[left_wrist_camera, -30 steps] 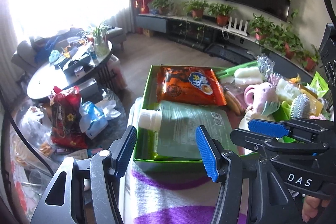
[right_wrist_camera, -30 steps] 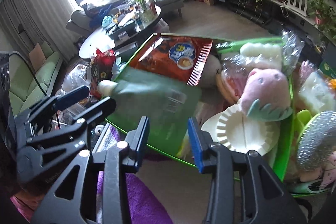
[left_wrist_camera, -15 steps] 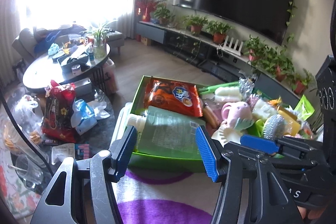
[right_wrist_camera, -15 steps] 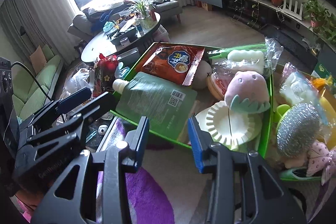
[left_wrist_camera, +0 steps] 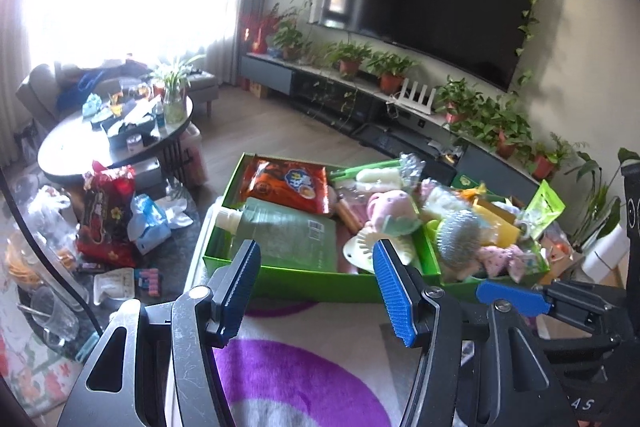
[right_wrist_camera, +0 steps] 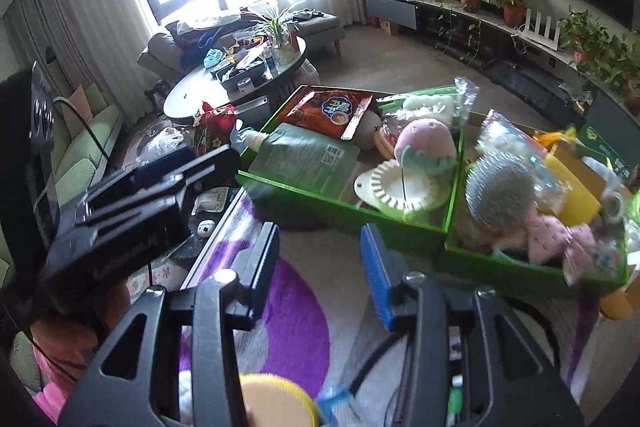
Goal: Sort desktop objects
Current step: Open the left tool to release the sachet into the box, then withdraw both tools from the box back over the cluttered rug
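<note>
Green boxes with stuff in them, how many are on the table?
2. One green box sits on the left, holding the orange snack bag and green pouch. The other green box touches its right side, holding the metal scrubber.

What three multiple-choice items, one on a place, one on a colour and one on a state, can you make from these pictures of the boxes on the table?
1. Where does the orange snack bag lie?
A. in the left green box
B. on the purple cloth
C. on the floor

2. What colour is the pouch with the white cap?
A. red
B. green
C. yellow

3. What is between the fingers of the right gripper?
A. the steel scrubber
B. the pouch
C. nothing

Answers: 1 A, the bag rests at the far end inside the box walls. 2 B, its flat body is dull green. 3 C, the jaws stand apart and have just opened a little, with only cloth behind them.
</note>
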{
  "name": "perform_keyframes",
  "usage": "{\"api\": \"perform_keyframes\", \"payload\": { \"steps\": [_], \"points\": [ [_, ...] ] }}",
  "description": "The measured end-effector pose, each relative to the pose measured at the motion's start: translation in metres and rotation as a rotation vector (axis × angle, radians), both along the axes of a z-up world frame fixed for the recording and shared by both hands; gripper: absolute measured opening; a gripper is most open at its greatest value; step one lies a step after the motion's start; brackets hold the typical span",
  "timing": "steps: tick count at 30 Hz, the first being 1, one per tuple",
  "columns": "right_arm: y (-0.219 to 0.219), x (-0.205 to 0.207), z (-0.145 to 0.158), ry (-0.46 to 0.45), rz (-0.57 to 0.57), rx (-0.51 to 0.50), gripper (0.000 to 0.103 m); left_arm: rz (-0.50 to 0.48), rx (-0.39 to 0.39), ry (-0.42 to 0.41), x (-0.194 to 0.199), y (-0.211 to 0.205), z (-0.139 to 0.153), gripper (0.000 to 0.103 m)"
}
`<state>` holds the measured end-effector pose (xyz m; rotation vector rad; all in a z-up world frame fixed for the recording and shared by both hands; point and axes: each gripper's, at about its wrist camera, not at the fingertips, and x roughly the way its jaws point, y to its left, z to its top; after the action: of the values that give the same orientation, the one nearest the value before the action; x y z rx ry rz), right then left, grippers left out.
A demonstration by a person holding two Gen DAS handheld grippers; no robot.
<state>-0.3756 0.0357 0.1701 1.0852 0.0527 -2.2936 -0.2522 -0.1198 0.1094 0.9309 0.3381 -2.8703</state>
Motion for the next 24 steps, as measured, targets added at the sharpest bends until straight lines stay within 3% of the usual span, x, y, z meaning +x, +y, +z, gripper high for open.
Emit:
{"api": "perform_keyframes", "payload": {
  "steps": [8, 9, 11, 16, 24],
  "points": [
    [0.021, 0.063, 0.018, 0.039, 0.047, -0.025, 0.043, -0.005, -0.040, 0.050, 0.060, 0.020, 0.026, 0.059],
    [0.022, 0.069, 0.019, 0.043, 0.055, -0.028, 0.044, -0.005, -0.041, 0.051, 0.065, 0.021, 0.027, 0.063],
    [0.026, 0.083, 0.019, 0.048, 0.069, -0.032, 0.045, -0.007, -0.044, 0.055, 0.079, 0.026, 0.025, 0.071],
    [0.034, 0.110, 0.009, 0.027, 0.097, -0.044, 0.045, -0.034, -0.092, 0.050, 0.106, 0.040, 0.015, 0.071],
    [0.044, 0.141, -0.011, -0.001, 0.119, -0.050, 0.045, -0.083, -0.090, -0.011, 0.132, 0.054, -0.011, 0.071]
  ]
}}
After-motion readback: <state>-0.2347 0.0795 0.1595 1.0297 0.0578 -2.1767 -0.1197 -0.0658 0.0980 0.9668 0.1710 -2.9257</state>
